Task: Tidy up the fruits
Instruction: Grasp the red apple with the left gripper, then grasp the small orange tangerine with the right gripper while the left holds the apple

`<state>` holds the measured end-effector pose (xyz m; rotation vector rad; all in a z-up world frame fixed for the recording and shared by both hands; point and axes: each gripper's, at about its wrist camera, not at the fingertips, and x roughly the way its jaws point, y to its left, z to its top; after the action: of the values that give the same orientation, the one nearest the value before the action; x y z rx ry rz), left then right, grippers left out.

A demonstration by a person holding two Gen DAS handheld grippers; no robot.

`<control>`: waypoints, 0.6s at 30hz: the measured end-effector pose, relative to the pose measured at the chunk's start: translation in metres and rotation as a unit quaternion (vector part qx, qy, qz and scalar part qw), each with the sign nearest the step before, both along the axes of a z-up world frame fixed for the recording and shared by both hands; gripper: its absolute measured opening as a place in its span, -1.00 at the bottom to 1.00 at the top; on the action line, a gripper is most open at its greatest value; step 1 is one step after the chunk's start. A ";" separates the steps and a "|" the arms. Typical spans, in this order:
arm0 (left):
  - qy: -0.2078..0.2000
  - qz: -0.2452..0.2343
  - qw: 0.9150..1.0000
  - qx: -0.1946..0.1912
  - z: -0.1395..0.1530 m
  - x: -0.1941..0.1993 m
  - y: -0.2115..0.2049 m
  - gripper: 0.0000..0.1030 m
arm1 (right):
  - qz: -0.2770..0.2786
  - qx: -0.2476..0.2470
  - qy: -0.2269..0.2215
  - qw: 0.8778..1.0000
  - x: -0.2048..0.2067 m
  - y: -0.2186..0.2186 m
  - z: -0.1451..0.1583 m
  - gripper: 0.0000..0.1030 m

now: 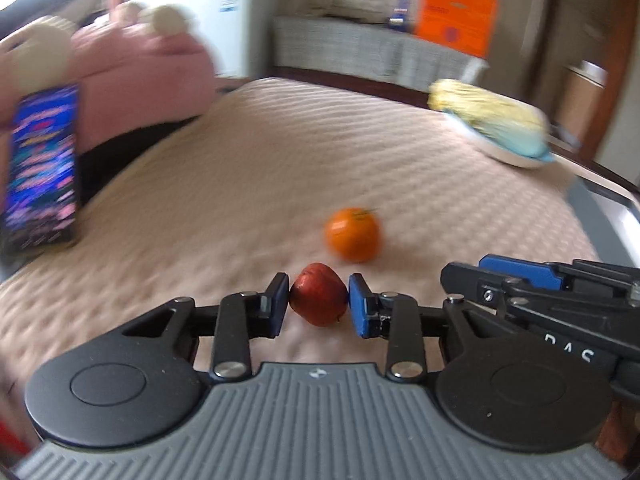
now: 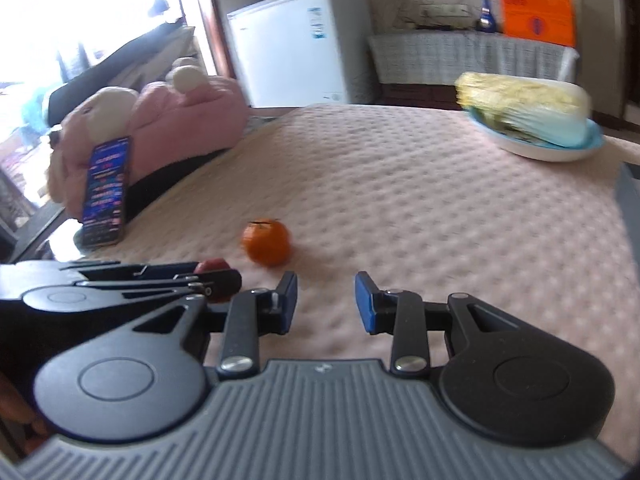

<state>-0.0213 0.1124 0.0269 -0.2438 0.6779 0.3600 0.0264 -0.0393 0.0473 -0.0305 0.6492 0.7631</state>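
Observation:
A small red apple [image 1: 318, 300] rests on the pink quilted tablecloth [image 1: 280, 168], and my left gripper [image 1: 319, 306] is shut on it, one blue pad pressed on each side. Just beyond the apple an orange [image 1: 352, 234] lies free on the cloth. In the right wrist view my right gripper [image 2: 326, 300] stands open by a narrow gap over bare cloth, nothing between its fingers. The orange [image 2: 266, 242] lies ahead of it and to the left. Further left, the left gripper [image 2: 218, 280] hides most of the apple [image 2: 214, 265].
A white and blue plate [image 2: 532, 152] bearing a napa cabbage [image 2: 520, 100] sits at the table's far right. A lit phone [image 2: 106, 192] leans against a pink plush toy [image 2: 192, 120] at the left edge. A white fridge [image 2: 288, 40] and an orange sign [image 2: 536, 8] stand behind.

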 end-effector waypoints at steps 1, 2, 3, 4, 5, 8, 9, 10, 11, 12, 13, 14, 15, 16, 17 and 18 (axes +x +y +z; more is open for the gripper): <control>-0.002 0.009 1.000 -0.003 0.000 -0.003 0.001 -0.26 | 0.012 0.004 -0.003 1.000 -0.002 0.006 0.000 -0.31; 0.000 0.017 1.000 0.003 0.000 -0.005 0.001 -0.26 | 0.025 0.005 -0.007 1.000 -0.003 0.011 -0.001 -0.35; 0.002 0.027 1.000 0.013 0.000 -0.006 0.001 -0.26 | 0.031 0.001 -0.013 0.999 -0.004 0.017 -0.002 -0.33; 0.002 0.031 0.999 0.013 0.000 -0.006 0.002 -0.26 | 0.032 -0.002 -0.016 0.999 -0.004 0.021 -0.002 -0.34; 0.002 0.034 0.999 0.006 0.001 -0.006 0.005 -0.26 | 0.030 -0.003 -0.015 0.999 -0.003 0.024 -0.003 -0.33; 0.000 0.047 0.999 -0.010 0.001 -0.008 0.013 -0.26 | 0.028 0.009 -0.005 1.000 0.003 0.028 -0.004 -0.33; 0.000 0.049 0.999 -0.015 0.001 -0.008 0.014 -0.26 | 0.027 0.012 -0.004 1.000 0.004 0.029 -0.004 -0.33; -0.001 0.051 0.999 -0.018 0.001 -0.008 0.015 -0.26 | 0.026 0.014 -0.003 1.000 0.008 0.030 -0.004 -0.33; -0.002 0.052 0.998 -0.019 0.000 -0.008 0.016 -0.26 | 0.024 0.017 0.000 1.000 0.011 0.032 -0.004 -0.33; -0.003 0.052 0.998 -0.019 0.000 -0.007 0.016 -0.26 | 0.022 0.021 0.002 1.000 0.014 0.033 -0.005 -0.33; -0.004 0.051 0.999 -0.018 -0.001 -0.008 0.016 -0.25 | 0.023 0.026 0.006 0.999 0.018 0.034 -0.006 -0.33; -0.004 0.050 0.999 -0.016 -0.001 -0.008 0.016 -0.24 | 0.025 0.030 0.012 0.999 0.023 0.036 -0.007 -0.26; -0.001 0.048 0.999 -0.022 -0.002 -0.007 0.017 -0.19 | 0.026 0.034 0.018 0.999 0.027 0.037 -0.008 -0.19; 0.004 0.047 0.998 -0.031 -0.004 -0.006 0.019 -0.19 | 0.027 0.040 0.028 0.998 0.031 0.038 -0.009 0.00; 0.006 0.050 0.998 -0.033 -0.006 -0.006 0.019 -0.19 | 0.029 0.049 0.038 0.998 0.034 0.039 -0.010 0.08; 0.006 0.050 0.998 -0.028 -0.005 -0.005 0.018 -0.19 | 0.033 0.058 0.047 0.997 0.036 0.039 -0.010 0.07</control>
<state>-0.0258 0.1309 0.0216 -0.3308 0.6900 0.4392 0.0623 0.0000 0.0371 0.0914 0.6949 0.8692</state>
